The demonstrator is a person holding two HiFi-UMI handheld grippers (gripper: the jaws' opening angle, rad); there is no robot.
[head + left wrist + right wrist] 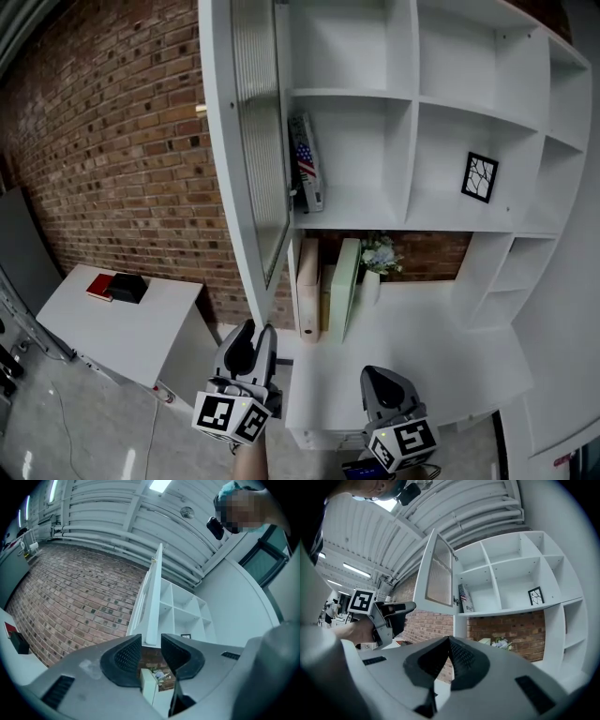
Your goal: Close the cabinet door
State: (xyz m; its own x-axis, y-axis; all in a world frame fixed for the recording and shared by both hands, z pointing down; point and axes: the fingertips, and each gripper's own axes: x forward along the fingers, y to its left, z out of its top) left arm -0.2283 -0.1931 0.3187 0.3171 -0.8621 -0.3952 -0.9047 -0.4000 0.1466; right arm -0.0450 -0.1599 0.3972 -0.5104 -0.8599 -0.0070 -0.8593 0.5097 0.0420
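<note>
The white cabinet door [246,141] with its ribbed glass panel stands swung wide open from the shelf unit [412,103], edge-on towards me. My left gripper [253,330] reaches up under the door's lower corner. In the left gripper view the door's edge [152,597] runs up from between the jaws, which stand narrowly apart and pinch that corner [151,641]. My right gripper [379,377] hangs lower to the right over the counter, away from the door. Its jaws are shut with nothing between them [449,641]. The right gripper view shows the door [436,569] and the left gripper [389,613] beside it.
A flag-covered book [307,164] leans in the open compartment and a framed picture [479,176] stands further right. Binders [307,286] and flowers [380,253] sit on the counter [422,347]. A low table [112,323] with a red and a black item stands left, by the brick wall [112,141].
</note>
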